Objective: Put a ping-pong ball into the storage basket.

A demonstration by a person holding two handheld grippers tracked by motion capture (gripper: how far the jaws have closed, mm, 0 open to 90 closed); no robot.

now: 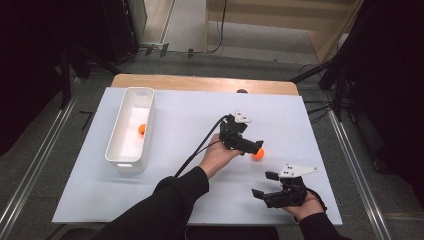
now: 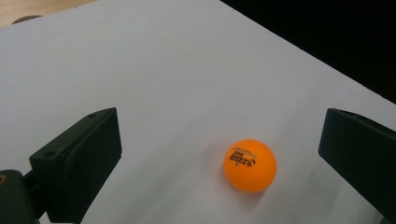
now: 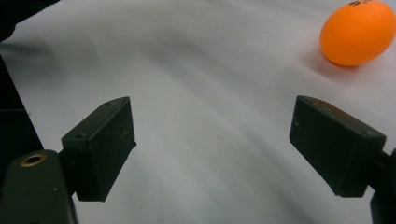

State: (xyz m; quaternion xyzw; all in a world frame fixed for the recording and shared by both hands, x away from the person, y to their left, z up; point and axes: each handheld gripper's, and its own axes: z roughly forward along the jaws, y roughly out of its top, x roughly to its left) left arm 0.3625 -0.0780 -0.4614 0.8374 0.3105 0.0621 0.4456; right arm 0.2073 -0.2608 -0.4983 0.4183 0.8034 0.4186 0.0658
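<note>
Now the left claw (image 2: 219, 154) gapes wide around the loose orange ball (image 2: 250, 165); the right claw (image 3: 212, 144) gapes wide too

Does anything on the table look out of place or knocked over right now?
Nothing stands out. One orange ball sits loose on the white board between the open left gripper jaws, another ball lies in the upright white bin. Nothing spilled or damaged.

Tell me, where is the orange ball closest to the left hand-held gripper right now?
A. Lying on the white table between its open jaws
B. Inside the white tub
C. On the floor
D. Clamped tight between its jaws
A: the orange ball rests on the white table, untouched between the left hand-held gripper's wide-open jaws.
</note>
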